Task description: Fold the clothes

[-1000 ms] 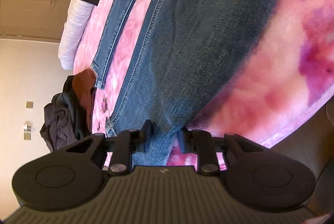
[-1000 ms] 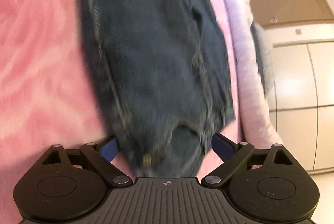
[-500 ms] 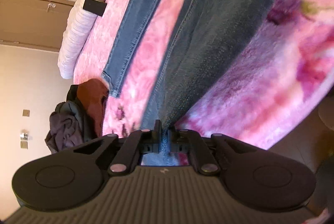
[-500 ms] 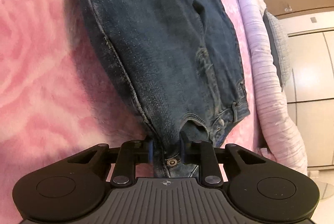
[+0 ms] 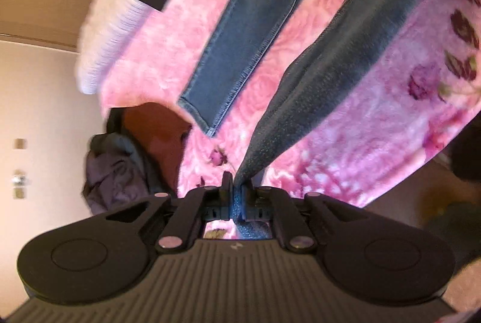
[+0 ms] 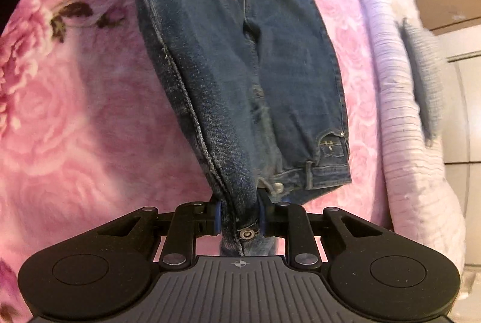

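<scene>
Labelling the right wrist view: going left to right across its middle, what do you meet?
Pink floral blanket → jeans → lilac ribbed bedding roll → grey pillow → white cabinet doors.

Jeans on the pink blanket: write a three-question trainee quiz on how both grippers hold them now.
1. True or false: the left hand-held gripper is shut on a leg end of the jeans.
2. Which part does the right hand-held gripper clamp? A) hem B) waistband C) pocket
3. Fill in: the free leg lies flat on the ______ blanket.

Key: 1 true; 2 B; 3 pink
</scene>
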Available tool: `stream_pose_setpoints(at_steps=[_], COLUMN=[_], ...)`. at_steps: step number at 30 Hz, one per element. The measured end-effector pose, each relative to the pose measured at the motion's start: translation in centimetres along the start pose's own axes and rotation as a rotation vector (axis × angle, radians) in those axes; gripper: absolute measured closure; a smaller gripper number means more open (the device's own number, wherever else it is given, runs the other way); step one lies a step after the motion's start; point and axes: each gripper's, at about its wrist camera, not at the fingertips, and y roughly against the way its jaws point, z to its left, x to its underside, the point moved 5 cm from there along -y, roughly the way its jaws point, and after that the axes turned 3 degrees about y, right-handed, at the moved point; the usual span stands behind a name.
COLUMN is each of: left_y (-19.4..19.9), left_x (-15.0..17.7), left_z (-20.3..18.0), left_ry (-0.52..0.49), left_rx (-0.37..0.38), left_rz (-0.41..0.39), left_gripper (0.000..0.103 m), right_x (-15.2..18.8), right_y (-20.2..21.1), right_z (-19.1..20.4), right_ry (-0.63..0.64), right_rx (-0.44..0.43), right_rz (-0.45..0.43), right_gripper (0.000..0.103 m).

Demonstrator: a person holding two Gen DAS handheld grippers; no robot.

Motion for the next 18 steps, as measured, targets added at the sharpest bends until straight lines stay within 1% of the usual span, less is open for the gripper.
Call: stream_pose_setpoints(at_steps=[3,5,8,10,14,18], left_y=[-2.5,-5.0,-9.5,-12.9,-18.3,-22.7], left_x=[-2.4,-4.1,-6.3,-7.5,-9.9,-12.1], left_z=[3.9,6.4,9.2,10.7,12.6,13.8], left_ry=[-0.033,-0.051,-0.087,-0.108,-0.124,-0.132], left_rx=[0.084,0.133,0.22,0.285,0.36,0.415], left_rz=[0.005,-0.005,-0.003,0.002,-0.004,-0.003], left_gripper=[0.098,0.098,0.098,0.098,0.098,0.098], right_x=[-1.1,-1.9,-3.4,-4.3,-6.1,-6.9], right_y=[-0.7,-1.7,-3.9,-5.7,-10.6,-14.3], right_z=[-4.3,-7.3,-11.6,-14.0,-17.9,-20.2], right_ry=[0.032,0.04,0.035,0.007,-0.048,-0.077], right_rx=[-0.007,-0.012,-0.014,-0.022,-0.051,-0.092], right_rz=[0.026,0.05,0.09,0.122,0.183,0.221], right_gripper=[0.081,0.081,0.081,0.081,0.081,0.081])
